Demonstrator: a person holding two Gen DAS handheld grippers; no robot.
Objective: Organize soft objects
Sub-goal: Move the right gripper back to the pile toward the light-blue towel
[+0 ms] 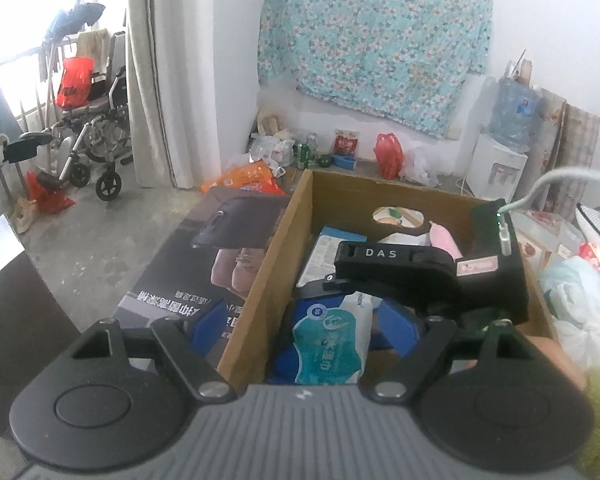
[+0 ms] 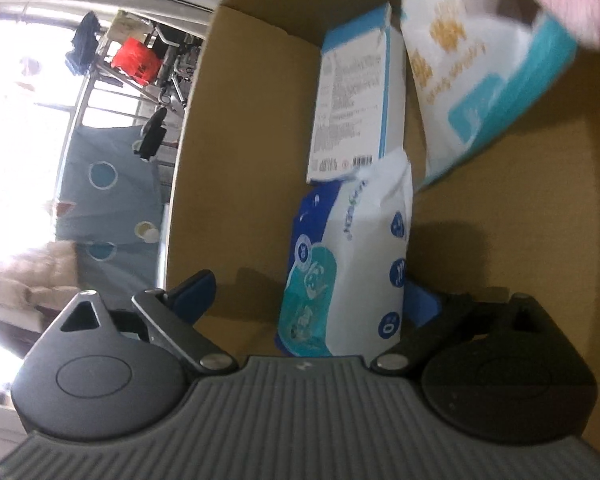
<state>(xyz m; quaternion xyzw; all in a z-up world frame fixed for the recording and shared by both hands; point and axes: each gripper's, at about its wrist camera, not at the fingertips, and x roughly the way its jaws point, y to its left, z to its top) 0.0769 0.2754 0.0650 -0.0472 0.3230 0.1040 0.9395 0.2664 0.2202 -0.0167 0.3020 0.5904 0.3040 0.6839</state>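
A brown cardboard box (image 1: 260, 280) stands open in front of me; its inner wall fills the right wrist view (image 2: 260, 140). Inside lies a blue-and-teal soft wipes pack (image 1: 328, 344), also in the right wrist view (image 2: 348, 264). My right gripper (image 2: 312, 300) is open inside the box, its blue fingers on either side of the pack, with a clear gap on the left. My left gripper (image 1: 300, 328) is open above the box's near end, straddling its left wall. Behind the pack stands a white-and-blue carton (image 2: 356, 92), and a white tissue pack (image 2: 472, 64) leans at the right.
A large printed flat carton (image 1: 204, 264) lies left of the box. The right gripper's black body (image 1: 428, 272) reaches into the box from the right. Plastic bags (image 1: 580, 300) sit on the right, a wheelchair (image 1: 88, 132) far left, a water dispenser (image 1: 500, 160) at the back.
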